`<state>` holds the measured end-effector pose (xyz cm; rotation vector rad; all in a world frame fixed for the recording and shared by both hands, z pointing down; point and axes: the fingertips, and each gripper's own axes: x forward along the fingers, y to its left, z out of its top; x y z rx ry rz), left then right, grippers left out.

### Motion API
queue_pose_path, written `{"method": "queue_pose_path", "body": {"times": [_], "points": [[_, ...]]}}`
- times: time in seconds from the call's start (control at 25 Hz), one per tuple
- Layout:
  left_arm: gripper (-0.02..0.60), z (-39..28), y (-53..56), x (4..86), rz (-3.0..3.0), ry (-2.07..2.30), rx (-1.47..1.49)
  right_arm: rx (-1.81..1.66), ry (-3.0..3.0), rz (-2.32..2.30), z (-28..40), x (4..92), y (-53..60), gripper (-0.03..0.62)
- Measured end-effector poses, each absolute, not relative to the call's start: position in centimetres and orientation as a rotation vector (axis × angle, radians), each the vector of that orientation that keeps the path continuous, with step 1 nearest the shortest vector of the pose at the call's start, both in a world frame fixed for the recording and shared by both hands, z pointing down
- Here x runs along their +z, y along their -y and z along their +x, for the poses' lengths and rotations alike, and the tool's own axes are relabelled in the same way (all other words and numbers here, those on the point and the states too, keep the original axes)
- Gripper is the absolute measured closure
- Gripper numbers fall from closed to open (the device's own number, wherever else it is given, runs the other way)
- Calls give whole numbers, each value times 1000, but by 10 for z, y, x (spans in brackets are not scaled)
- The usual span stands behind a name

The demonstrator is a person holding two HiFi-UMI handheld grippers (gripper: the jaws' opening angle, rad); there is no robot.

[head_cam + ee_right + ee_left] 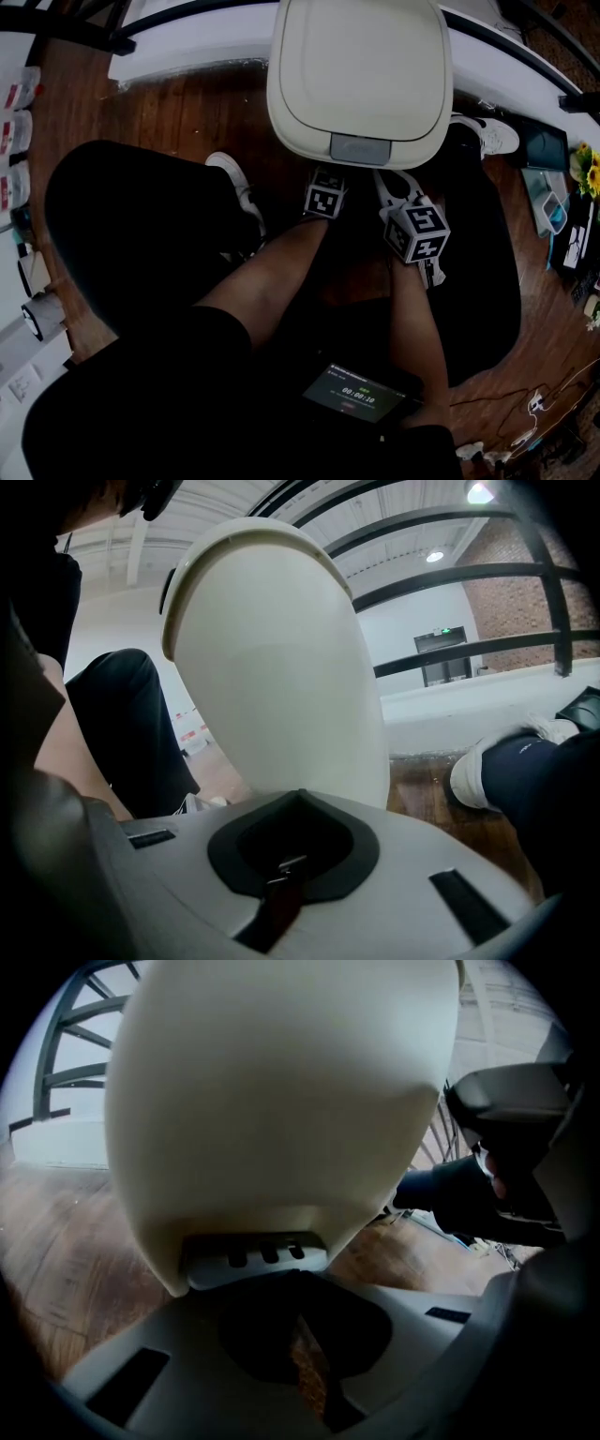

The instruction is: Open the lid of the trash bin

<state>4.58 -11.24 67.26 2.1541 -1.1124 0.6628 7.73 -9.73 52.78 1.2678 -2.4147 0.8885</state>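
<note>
The cream trash bin [359, 70] stands on the wooden floor with its lid down; a grey tab [359, 148] sits at the lid's front edge. My left gripper [325, 194] is just in front of that tab. In the left gripper view the bin [272, 1101] fills the frame and the grey slotted tab [253, 1258] lies right beyond my left gripper [298, 1281], which is shut with nothing in it. My right gripper [412, 220] is beside it to the right, a little farther back. It [300, 799] is shut and empty, close to the bin's wall [281, 667].
A white ledge [187, 42] with black railing runs behind the bin. A person's white shoes [230, 183] [492, 136] flank the bin. A screen with a timer [361, 394] rests on the lap. Boxes and sunflowers [586, 169] lie at the right, cables [530, 412] at bottom right.
</note>
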Motion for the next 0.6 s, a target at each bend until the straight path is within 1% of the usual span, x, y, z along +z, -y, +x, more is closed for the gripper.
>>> {"method": "queue_pose_path", "body": {"times": [0.36, 0.6], "points": [[555, 50, 118, 665, 2224, 1091, 628, 881, 2420, 1266, 76, 527, 99, 576], [554, 51, 125, 670, 2159, 1103, 646, 887, 2415, 1266, 78, 529, 98, 576]]}}
